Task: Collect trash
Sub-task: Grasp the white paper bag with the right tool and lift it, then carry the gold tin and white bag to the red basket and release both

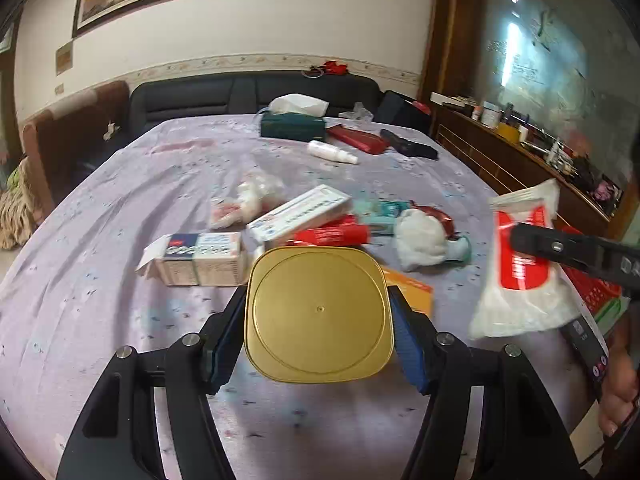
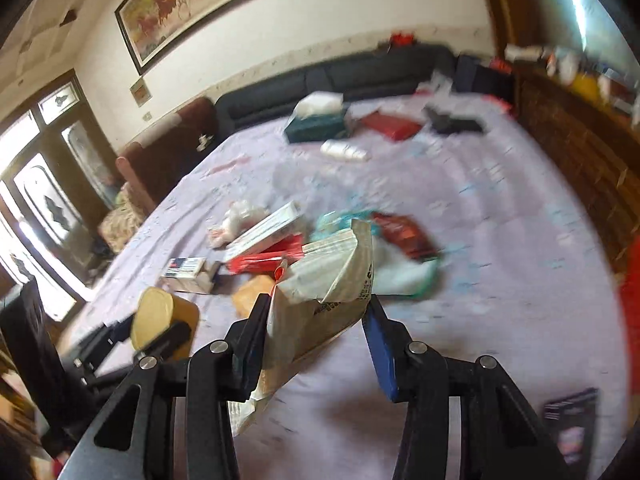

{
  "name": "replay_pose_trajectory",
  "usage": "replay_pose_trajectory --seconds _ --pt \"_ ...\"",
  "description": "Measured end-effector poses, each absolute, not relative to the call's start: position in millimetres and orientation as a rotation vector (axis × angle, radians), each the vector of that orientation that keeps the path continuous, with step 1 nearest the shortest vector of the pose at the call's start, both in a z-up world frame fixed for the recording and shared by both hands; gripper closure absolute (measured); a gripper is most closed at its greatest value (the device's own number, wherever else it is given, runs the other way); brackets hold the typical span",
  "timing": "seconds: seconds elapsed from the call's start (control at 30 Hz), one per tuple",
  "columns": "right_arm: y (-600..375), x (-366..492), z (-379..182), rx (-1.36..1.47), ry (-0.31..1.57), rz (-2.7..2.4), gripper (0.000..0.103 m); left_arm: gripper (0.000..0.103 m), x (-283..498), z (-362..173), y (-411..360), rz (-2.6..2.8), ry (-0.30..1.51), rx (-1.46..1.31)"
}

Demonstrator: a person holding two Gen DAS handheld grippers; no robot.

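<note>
Left gripper (image 1: 318, 320) jaws are clamped on the flat sides of a gold tin (image 1: 318, 312); it looks rigid, light and smooth-walled, so keep the pads square on opposite faces or it could slide out. Right gripper (image 2: 316, 332) jaws are closed on a white plastic packet (image 2: 320, 280) standing between them above the table (image 2: 500, 240): thin, crinkly, near weightless, probably best pinched at mid-body where the film bunches, not at the floppy end. Remaining litter, the cartons (image 1: 200, 258) and a crumpled tissue (image 1: 420, 236), lies just beyond the left jaws; cartons will likely crush if squeezed hard.
</note>
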State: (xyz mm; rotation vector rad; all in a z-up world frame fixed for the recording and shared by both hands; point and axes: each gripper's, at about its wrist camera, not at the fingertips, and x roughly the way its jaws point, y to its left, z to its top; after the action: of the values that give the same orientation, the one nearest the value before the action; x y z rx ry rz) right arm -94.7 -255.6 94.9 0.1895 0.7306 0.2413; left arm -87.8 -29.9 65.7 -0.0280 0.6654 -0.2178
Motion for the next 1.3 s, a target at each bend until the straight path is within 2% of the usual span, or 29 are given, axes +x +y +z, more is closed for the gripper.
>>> replay_pose_trajectory --seconds 0.43,1.3 --pt "-296 -138 106 0.121 0.616 0.112 0.054 0.038 -98 76 -89 -0.268 0.628 0.067" --pt "-304 -154 121 0.095 0.563 0.076 0.054 0.038 -104 84 -115 -0.300 0.600 0.134"
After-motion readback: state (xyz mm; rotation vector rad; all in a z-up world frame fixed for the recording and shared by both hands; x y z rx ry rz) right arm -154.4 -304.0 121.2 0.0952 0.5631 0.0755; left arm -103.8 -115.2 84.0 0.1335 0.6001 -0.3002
